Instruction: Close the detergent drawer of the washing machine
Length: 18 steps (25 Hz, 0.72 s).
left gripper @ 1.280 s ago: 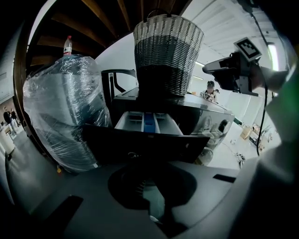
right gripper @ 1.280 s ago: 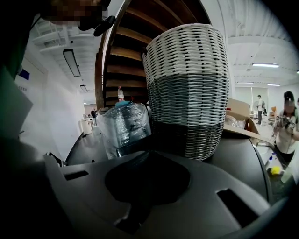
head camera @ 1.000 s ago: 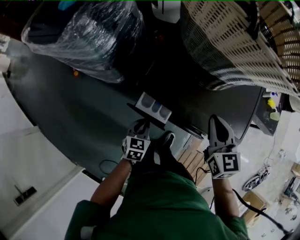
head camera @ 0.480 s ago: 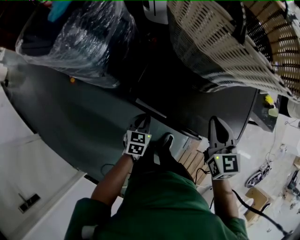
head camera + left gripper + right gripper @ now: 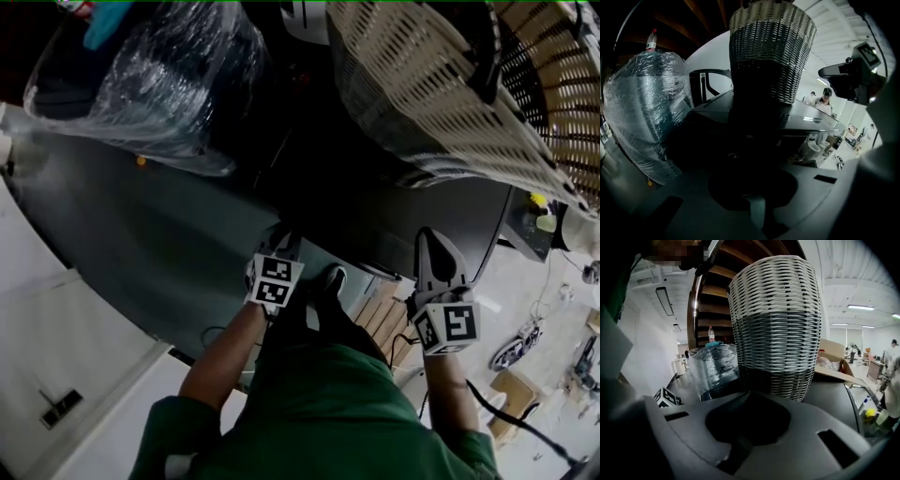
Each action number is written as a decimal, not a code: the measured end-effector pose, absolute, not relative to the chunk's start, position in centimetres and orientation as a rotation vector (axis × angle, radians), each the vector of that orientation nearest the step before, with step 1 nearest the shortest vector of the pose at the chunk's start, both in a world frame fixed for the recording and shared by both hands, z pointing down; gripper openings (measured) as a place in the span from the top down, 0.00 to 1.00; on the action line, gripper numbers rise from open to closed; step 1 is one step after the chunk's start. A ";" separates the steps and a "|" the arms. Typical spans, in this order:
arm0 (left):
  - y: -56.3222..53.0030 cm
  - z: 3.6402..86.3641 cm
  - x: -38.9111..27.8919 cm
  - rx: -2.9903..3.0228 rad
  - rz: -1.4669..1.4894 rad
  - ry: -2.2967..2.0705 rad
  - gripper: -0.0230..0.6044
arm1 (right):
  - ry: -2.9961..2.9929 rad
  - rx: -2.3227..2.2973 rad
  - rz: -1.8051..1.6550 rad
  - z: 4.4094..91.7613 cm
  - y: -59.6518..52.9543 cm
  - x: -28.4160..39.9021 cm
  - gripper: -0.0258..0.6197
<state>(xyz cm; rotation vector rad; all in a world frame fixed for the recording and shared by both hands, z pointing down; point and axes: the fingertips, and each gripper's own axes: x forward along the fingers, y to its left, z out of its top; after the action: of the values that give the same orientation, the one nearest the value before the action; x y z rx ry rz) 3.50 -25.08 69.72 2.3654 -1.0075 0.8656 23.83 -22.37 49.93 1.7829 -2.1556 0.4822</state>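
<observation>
Our left tongs (image 5: 280, 240) are closed with nothing between them. Their tips press against the front of the washer (image 5: 169, 234), right where the drawer (image 5: 302, 246) sits flush in the panel; from the left tongs' own view the panel is too dark for us to trace the drawer's edges. On the washer's top, far left, we see a plastic-wrapped bundle (image 5: 159, 75) with a bottle (image 5: 651, 40) standing up behind it. Just to its right rises a tall woven basket (image 5: 441, 84), pale above and darker in its lower band. Bundle and basket stand close together but we cannot tell whether they touch. Below, between the two arms, we see a green shirt (image 5: 328, 403) and a shoe (image 5: 334, 278) on the floor. Our right tongs (image 5: 436, 246) are also closed and empty, tapering to a point. They hang in the air off the washer's front edge, well apart from the drawer, and point towards the basket.
</observation>
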 end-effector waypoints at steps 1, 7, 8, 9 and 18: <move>-25.1 69.8 3.5 2.368 0.865 -1.004 0.93 | -2.161 1.779 0.483 50.0 -22.6 23.7 0.93; -25.2 69.8 3.6 2.348 0.852 -1.031 0.93 | -2.195 1.748 0.486 50.2 -23.5 22.6 0.93; -25.2 69.8 3.5 2.346 0.852 -1.035 0.93 | -2.202 1.741 0.485 50.3 -23.5 22.4 0.93; -25.3 69.8 3.5 2.345 0.854 -1.037 0.93 | -2.208 1.733 0.483 50.4 -23.6 22.2 0.93; -25.8 70.1 4.0 2.351 0.864 -1.053 0.93 | -2.229 1.713 0.477 50.6 -22.7 20.8 0.93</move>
<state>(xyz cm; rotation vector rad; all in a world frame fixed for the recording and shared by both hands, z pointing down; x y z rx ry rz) 4.04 -25.81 70.05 2.3508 -1.0535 0.8643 20.85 -22.68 50.65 1.7128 -2.2289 0.4775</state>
